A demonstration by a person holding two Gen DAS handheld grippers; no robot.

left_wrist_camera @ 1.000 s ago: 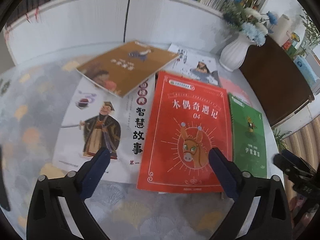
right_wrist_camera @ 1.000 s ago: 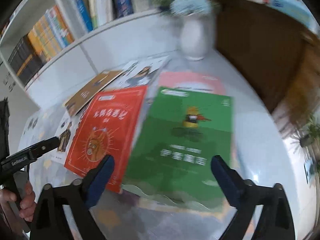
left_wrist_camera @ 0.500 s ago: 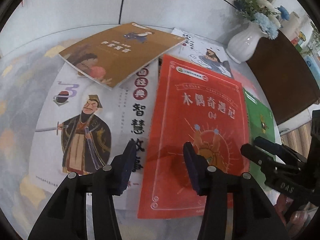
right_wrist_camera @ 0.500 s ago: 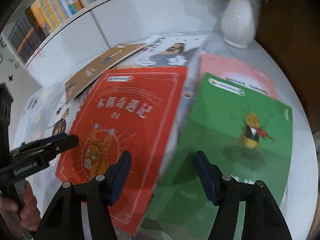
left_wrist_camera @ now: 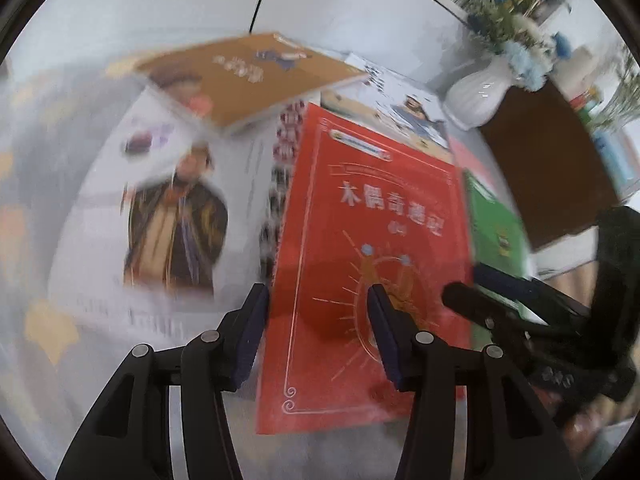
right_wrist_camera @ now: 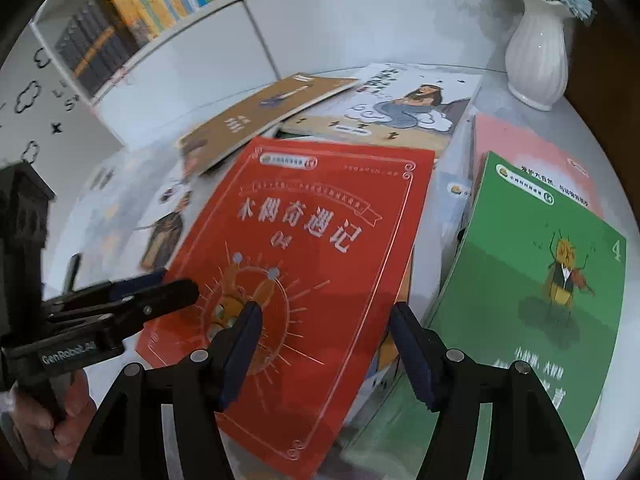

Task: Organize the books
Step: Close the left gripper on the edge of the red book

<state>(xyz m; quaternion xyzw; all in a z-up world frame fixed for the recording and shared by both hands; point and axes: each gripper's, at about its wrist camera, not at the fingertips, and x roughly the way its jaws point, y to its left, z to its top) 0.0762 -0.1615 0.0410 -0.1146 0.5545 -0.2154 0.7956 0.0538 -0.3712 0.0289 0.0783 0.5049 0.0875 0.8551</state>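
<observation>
Left wrist view: left gripper (left_wrist_camera: pixel 318 322) was seen half spread over the glossy red book's (left_wrist_camera: pixel 372 248) left edge, nothing pinched. Right gripper (right_wrist_camera: pixel 326 338) was likewise parted above its right edge; flat rectangular cover lay atop scattered books.

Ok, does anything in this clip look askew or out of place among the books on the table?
Yes. The books lie scattered and overlapping rather than squared up. The red paperback sits crooked across the others, its right edge lifted off the table, and the brown paperback lies diagonally over the white illustrated book.
</observation>
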